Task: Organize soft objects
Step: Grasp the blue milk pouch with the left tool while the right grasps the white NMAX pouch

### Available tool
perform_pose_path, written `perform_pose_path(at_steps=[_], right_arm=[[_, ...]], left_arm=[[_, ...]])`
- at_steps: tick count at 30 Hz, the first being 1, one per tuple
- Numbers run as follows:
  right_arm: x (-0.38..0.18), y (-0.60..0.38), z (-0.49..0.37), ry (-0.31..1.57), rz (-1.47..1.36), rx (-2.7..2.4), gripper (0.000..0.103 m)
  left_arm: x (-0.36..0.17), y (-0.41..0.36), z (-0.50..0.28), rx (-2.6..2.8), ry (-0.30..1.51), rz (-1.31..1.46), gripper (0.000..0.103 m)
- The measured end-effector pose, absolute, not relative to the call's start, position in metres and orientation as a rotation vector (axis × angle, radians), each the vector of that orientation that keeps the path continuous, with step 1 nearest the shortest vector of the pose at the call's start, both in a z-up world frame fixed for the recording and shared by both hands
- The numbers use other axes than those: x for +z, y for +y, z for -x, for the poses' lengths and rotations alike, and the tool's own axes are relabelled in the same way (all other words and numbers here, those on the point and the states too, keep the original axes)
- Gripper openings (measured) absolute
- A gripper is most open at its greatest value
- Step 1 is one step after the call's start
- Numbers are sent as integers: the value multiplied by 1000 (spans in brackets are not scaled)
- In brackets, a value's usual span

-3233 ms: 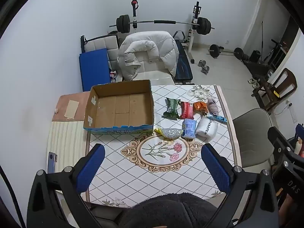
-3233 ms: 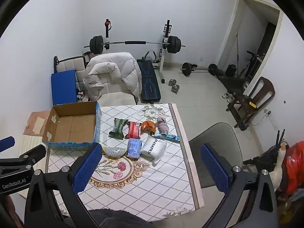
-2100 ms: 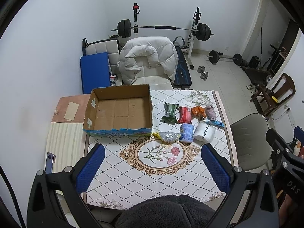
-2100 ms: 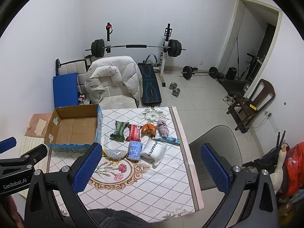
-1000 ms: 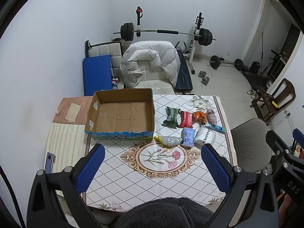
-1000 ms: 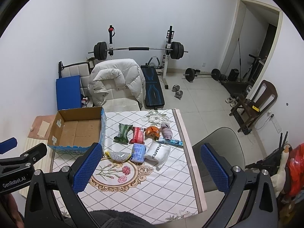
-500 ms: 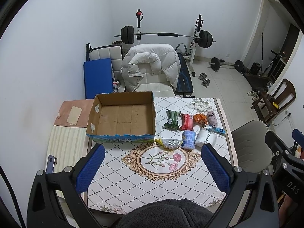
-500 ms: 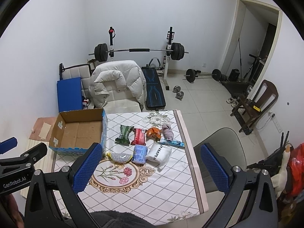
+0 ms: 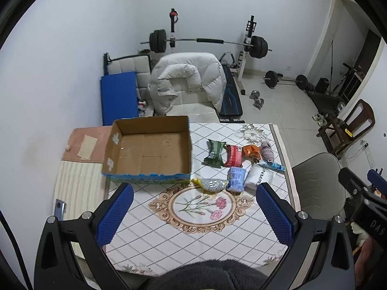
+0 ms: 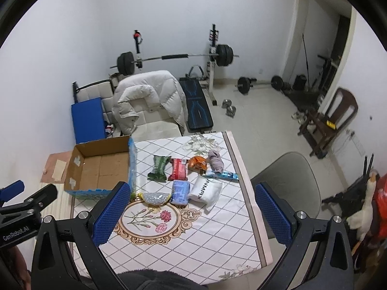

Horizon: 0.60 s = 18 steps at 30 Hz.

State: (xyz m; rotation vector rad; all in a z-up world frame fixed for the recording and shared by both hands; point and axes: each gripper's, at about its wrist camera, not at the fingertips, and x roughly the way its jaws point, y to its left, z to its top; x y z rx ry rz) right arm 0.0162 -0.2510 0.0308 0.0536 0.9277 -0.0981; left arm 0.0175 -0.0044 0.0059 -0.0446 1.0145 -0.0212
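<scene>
An empty open cardboard box [image 9: 147, 152] [image 10: 101, 166] stands on the left of a patterned table [image 9: 200, 227] [image 10: 191, 236]. To its right lie several soft packets: green [image 9: 214, 153], red [image 9: 234, 155], orange [image 9: 251, 152], a grey sock roll [image 9: 266, 151], a blue tube [image 9: 271, 165], a blue pack [image 9: 236, 178], a white pouch [image 9: 258, 180] and a silver bag [image 9: 212, 184]. My left gripper [image 9: 194, 213] and right gripper [image 10: 191, 213] are both open, empty and held high above the table's near side.
A chair with a white down jacket [image 9: 186, 79] stands behind the table. A grey chair [image 10: 285, 183] stands at the right. A barbell rack [image 9: 205, 43], a bench and weights are at the back. A cloth-covered low stand [image 9: 77, 176] is left of the table.
Both grippers have drifted slightly back and up, so the table looks a little smaller and lower in view. Nothing on the table has moved.
</scene>
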Motion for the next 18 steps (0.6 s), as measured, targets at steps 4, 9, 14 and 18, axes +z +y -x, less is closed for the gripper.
perform_pose_path(at_steps=[4, 9, 14, 18], right_arm=[[-12, -297, -68, 1019, -102, -130, 103], [-142, -354, -158, 1298, -163, -155, 103], [-301, -372, -224, 1594, -241, -165, 103], [-390, -368, -246, 1701, -284, -164, 103]], left_arm=[[-37, -22, -78, -32, 1074, 22, 103], [-142, -70, -165, -87, 1261, -88, 103], [-261, -104, -217, -100, 1501, -143, 103], [-320, -111, -226, -75, 1604, -176, 103]])
